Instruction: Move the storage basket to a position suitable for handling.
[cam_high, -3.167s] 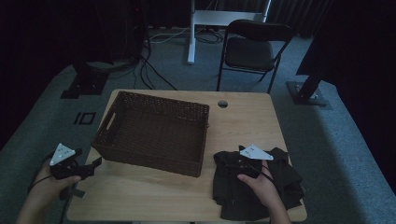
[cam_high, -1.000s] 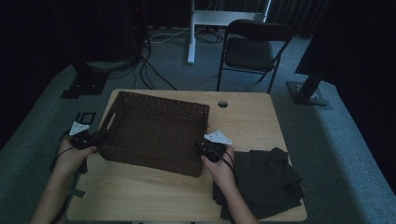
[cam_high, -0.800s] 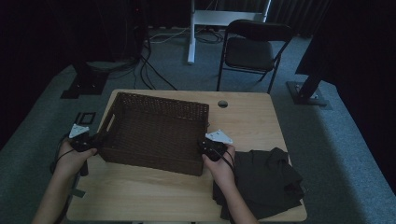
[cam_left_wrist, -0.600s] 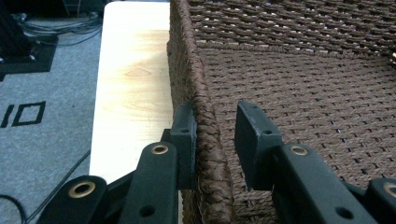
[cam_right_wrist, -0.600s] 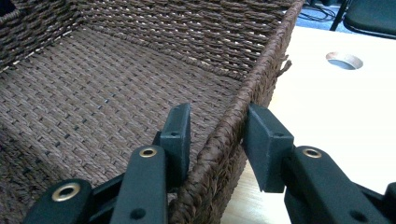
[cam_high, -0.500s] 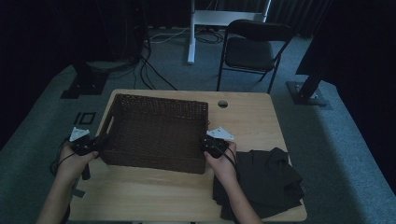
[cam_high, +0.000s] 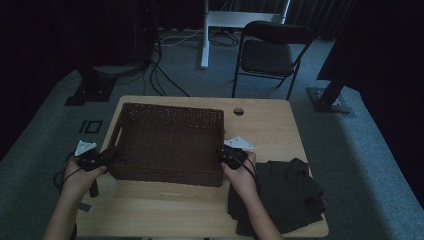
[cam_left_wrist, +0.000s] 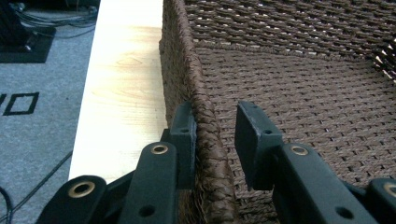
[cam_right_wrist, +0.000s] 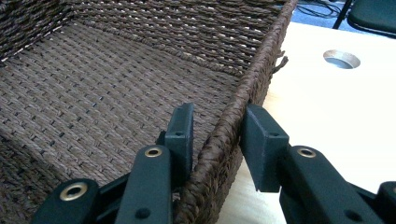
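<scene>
Gripper pair, both now set on the wicker basket (cam_high: 167, 142) at centre frame of the high view; earlier frames have the right one down on the dark cloth and the left one off the table's left edge, the basket itself sitting slightly more askew.

Table (cam_high: 270, 120): pale wood, round cable hole at upper right; basket on its left half, empty inside.

Basket: dark brown weave, rectangular, straddled at both short walls, resting flat on the table.

Cloth pile (cam_high: 285, 195): dark folded fabric, lower right of the table, no longer touched by any gripper.

Right gripper (cam_right_wrist: 215, 126): jaws have just been closing, the basket's right wall between them; inner and outer pads now sit tight against the rim, near its closest setting.

Left gripper (cam_left_wrist: 215, 133): astride the left wall; outer pad (cam_left_wrist: 184, 135) presses the weave, inner pad stands a little off it, jaws nearly as closed as they get.

Judgement: with both end walls pinched, the basket appears ready for a two-handed lift or slide; the left hold looks the looser one.
</scene>
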